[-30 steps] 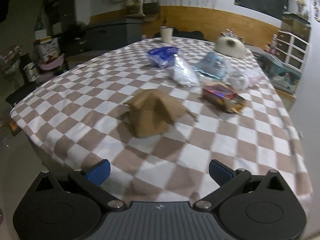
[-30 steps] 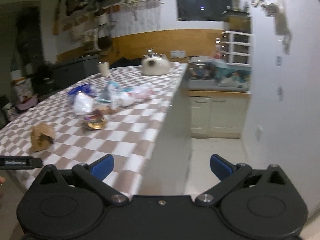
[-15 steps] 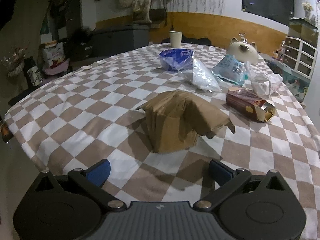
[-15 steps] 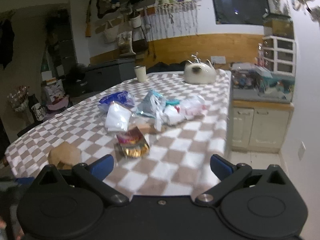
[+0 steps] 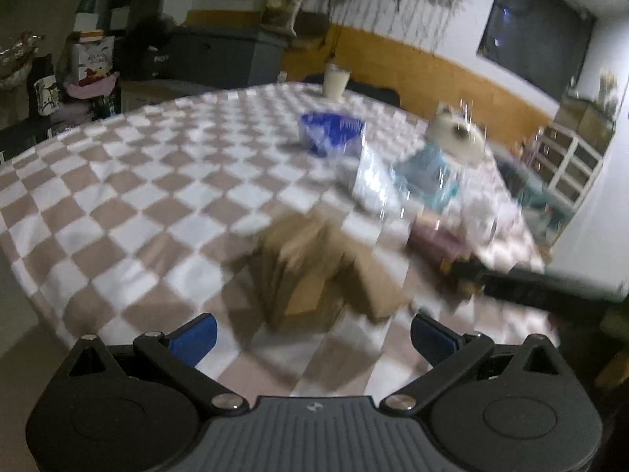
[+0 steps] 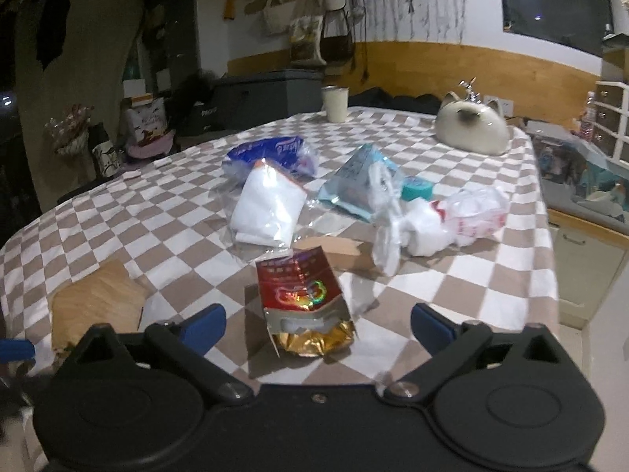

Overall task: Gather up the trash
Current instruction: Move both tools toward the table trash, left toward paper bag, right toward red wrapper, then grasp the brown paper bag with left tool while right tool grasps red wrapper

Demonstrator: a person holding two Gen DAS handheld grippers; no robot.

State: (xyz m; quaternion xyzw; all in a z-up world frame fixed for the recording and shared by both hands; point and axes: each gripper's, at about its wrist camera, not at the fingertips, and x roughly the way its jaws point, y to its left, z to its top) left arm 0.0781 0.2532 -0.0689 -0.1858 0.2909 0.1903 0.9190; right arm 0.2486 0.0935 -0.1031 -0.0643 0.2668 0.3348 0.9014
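A brown paper bag point(image 5: 314, 271) lies crumpled on the checked tablecloth point(image 5: 129, 196), just beyond my left gripper point(image 5: 310, 336), which is open with nothing between its fingers. My right gripper point(image 6: 316, 328) has its jaws closing, still wide; a red and gold foil pouch point(image 6: 302, 299) lies between its fingertips, and the pads do not press on it. Beyond it lie a clear bag of white stuff point(image 6: 269, 208), a blue wrapper point(image 6: 275, 153), a teal packet point(image 6: 357, 181) and white plastic bags point(image 6: 444, 216). The paper bag point(image 6: 98, 299) shows at the right wrist view's left.
A white cup point(image 6: 335, 103) and a cat-shaped ceramic pot point(image 6: 469, 129) stand at the table's far end. The table's right edge drops to cabinets and a cluttered counter point(image 6: 582, 181). Dark bins and boxes stand at the left. The right gripper's body point(image 5: 550, 287) crosses the left wrist view.
The right gripper swung left from the table's edge to the foil pouch, which now lies between its fingertips. The left gripper came closer to the paper bag and rolled; its view is now blurred.
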